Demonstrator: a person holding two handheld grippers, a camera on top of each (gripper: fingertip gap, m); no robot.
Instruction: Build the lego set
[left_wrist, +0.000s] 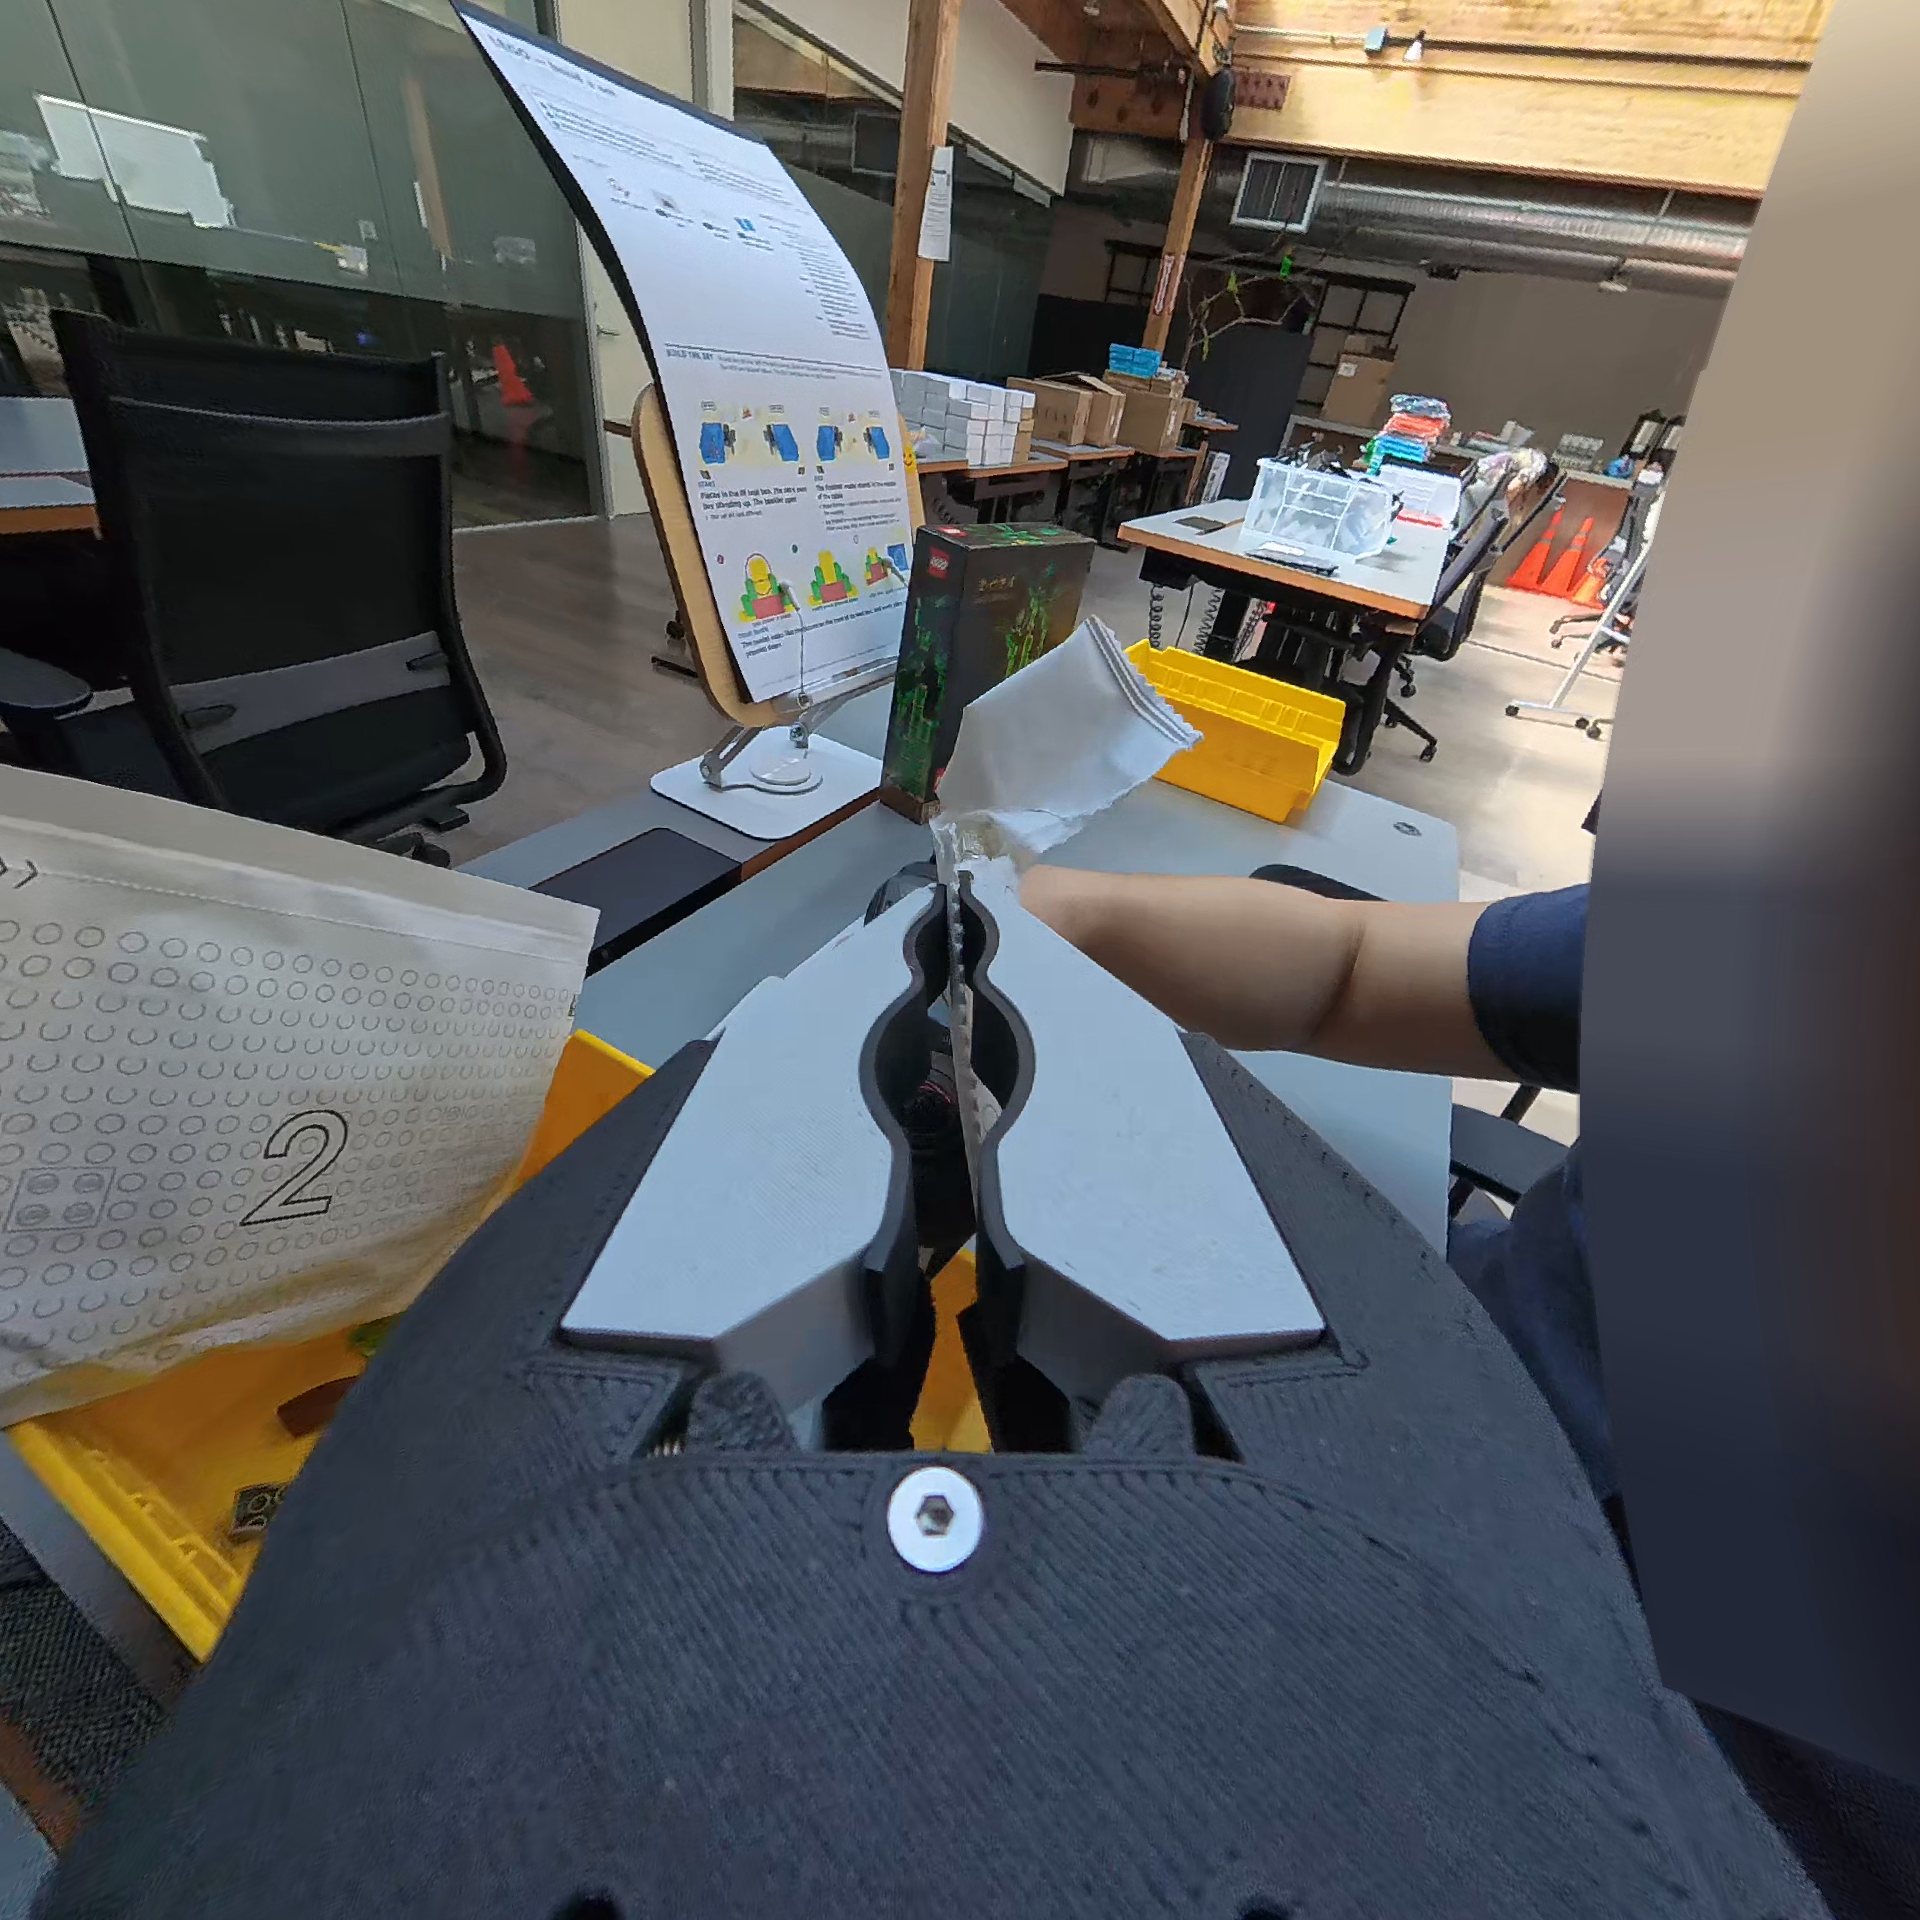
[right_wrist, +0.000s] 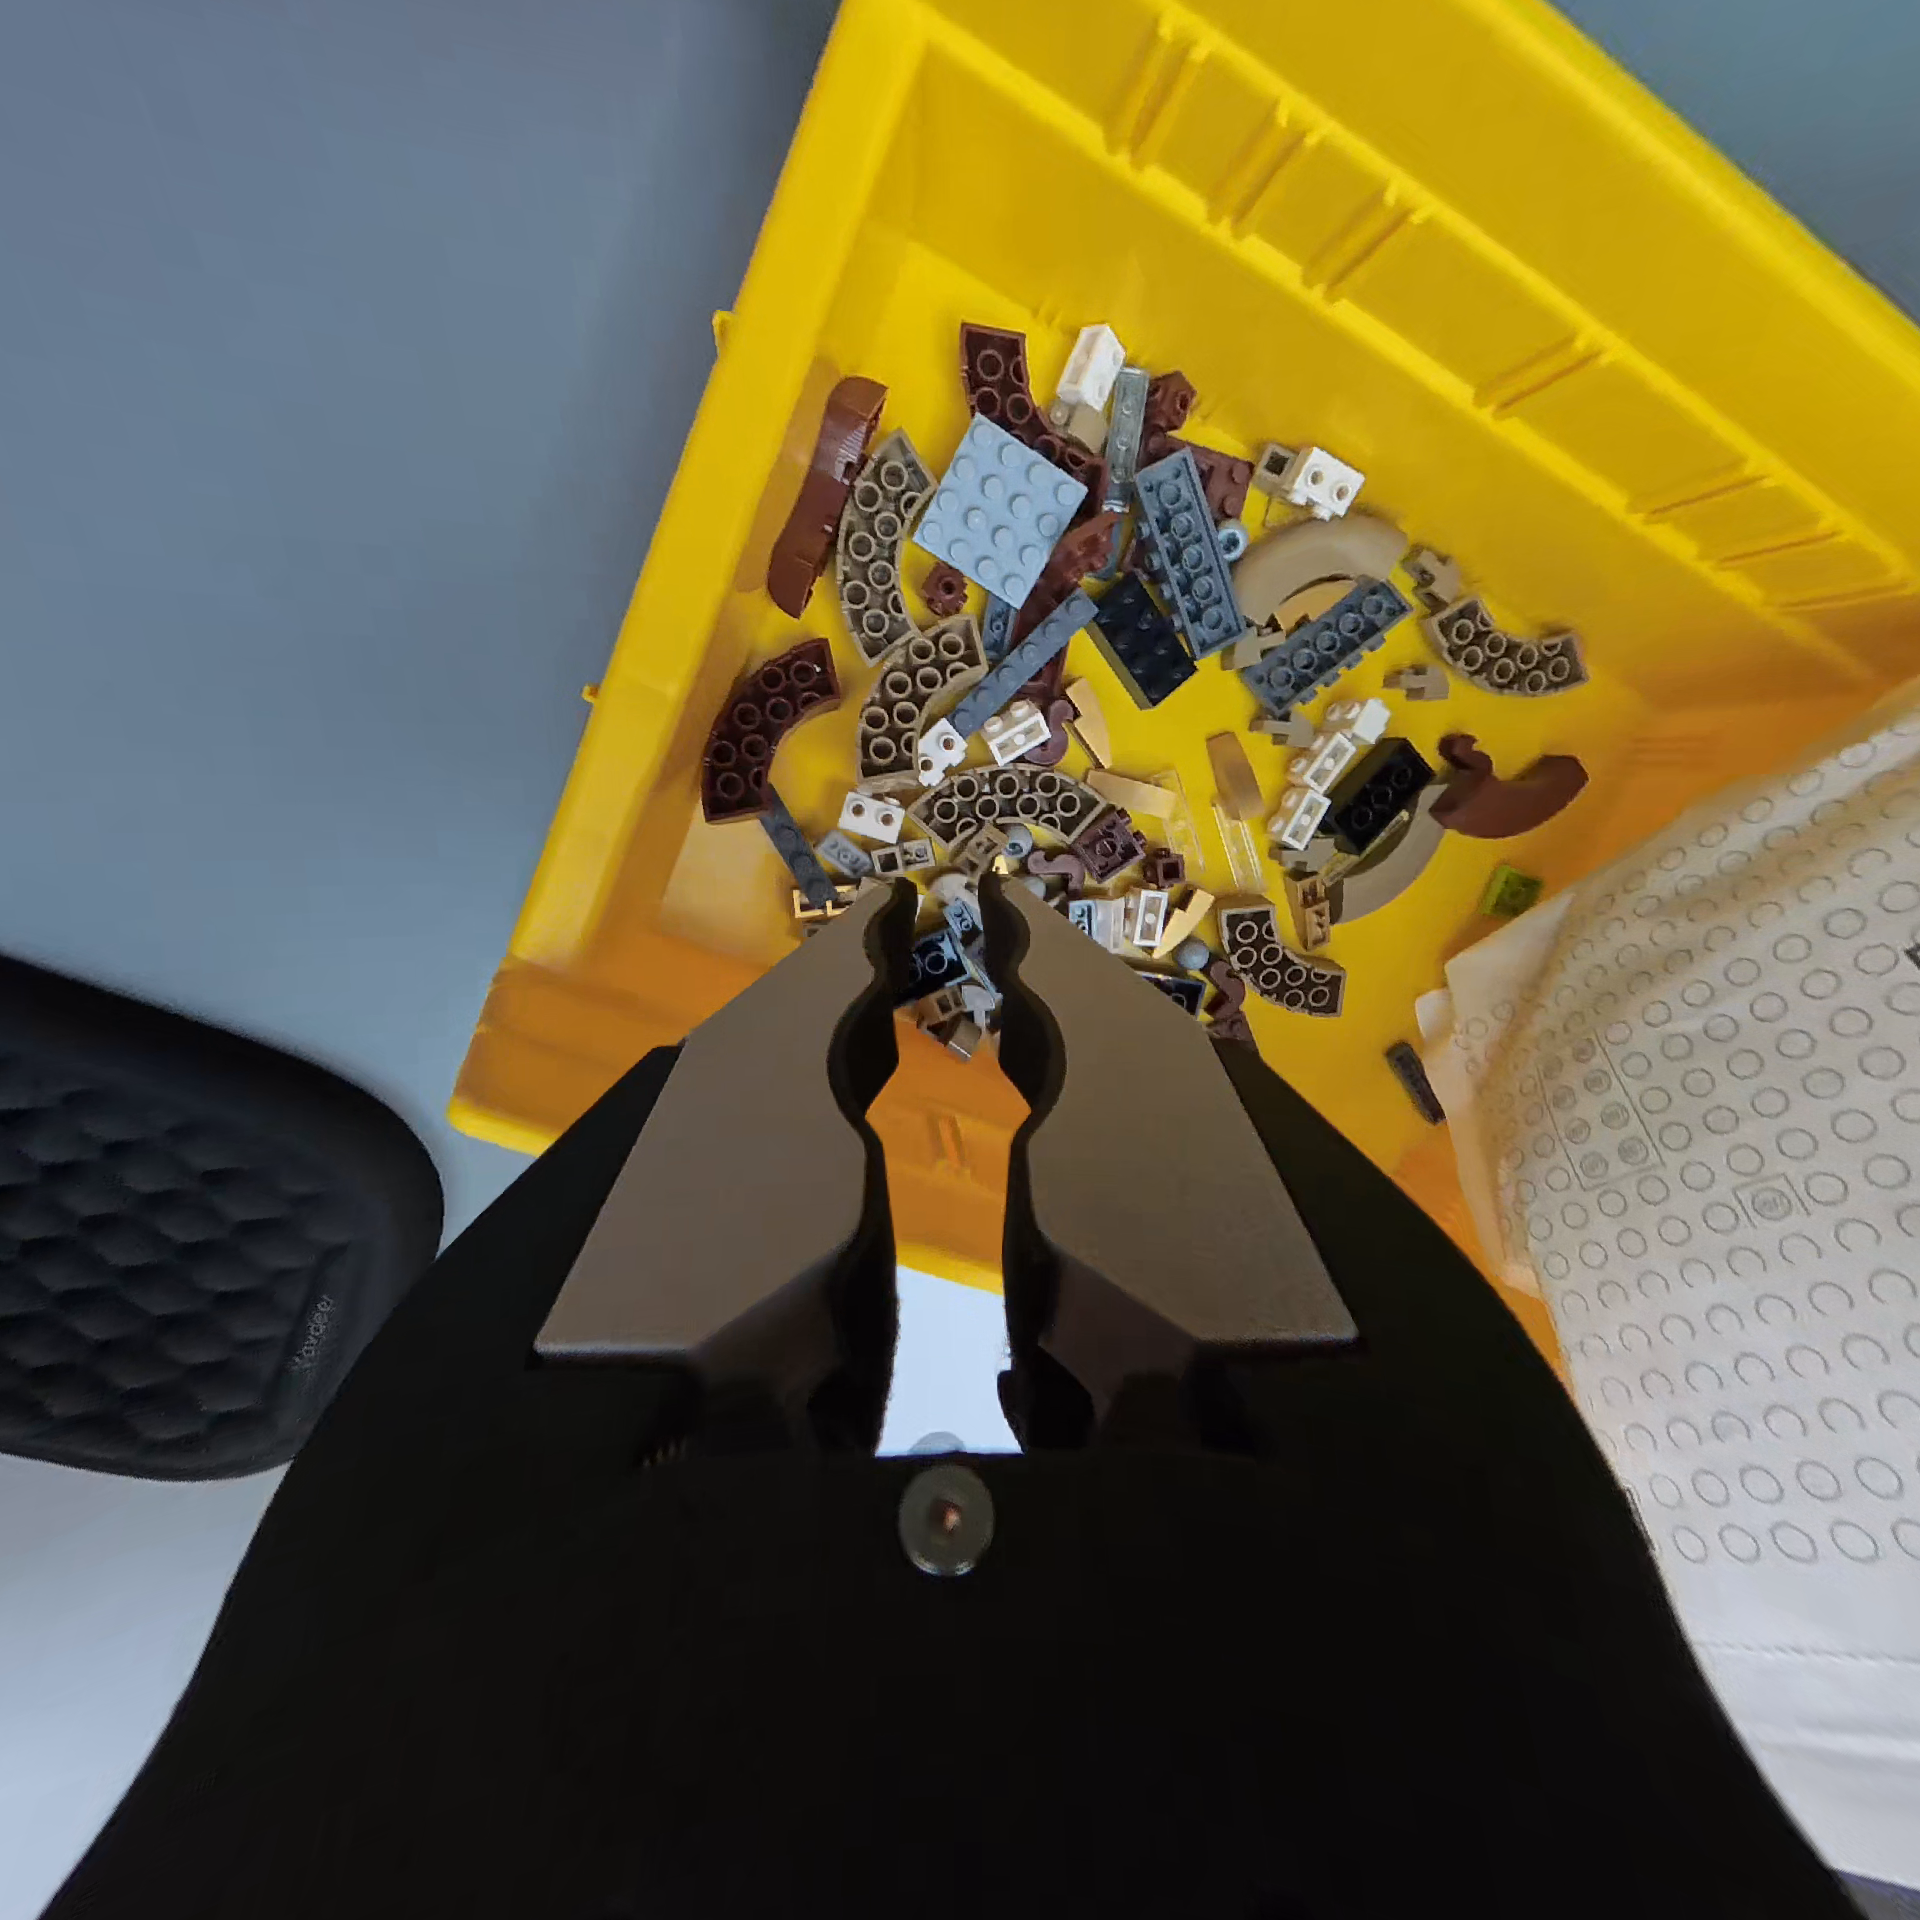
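Note:
My left gripper (left_wrist: 956, 894) is shut on the torn edge of a small white paper bag (left_wrist: 1060, 727) and holds it up above the table. My right gripper (right_wrist: 945, 899) hovers over a yellow bin (right_wrist: 1351, 260), its jaws a narrow gap apart with nothing between them. In the bin lie several loose bricks (right_wrist: 1184, 540): brown and tan curved pieces, grey plates, a light grey square plate (right_wrist: 1003, 509), and small white and black bricks. A larger white numbered paper bag (right_wrist: 1714, 1195) rests on the bin's right side; it also shows in the left wrist view (left_wrist: 260, 1091).
A person's forearm (left_wrist: 1247, 966) reaches across behind my left fingertips. A dark set box (left_wrist: 977, 644), an instruction sheet on a stand (left_wrist: 769, 416) and a second yellow bin (left_wrist: 1247, 727) stand at the back of the table. A black pad (right_wrist: 177, 1226) lies left of the bin. There is about 25 cm between the tips of the two grippers. The light grey square plate (right_wrist: 1003, 509) lies around 11 cm away from my right fingertips.

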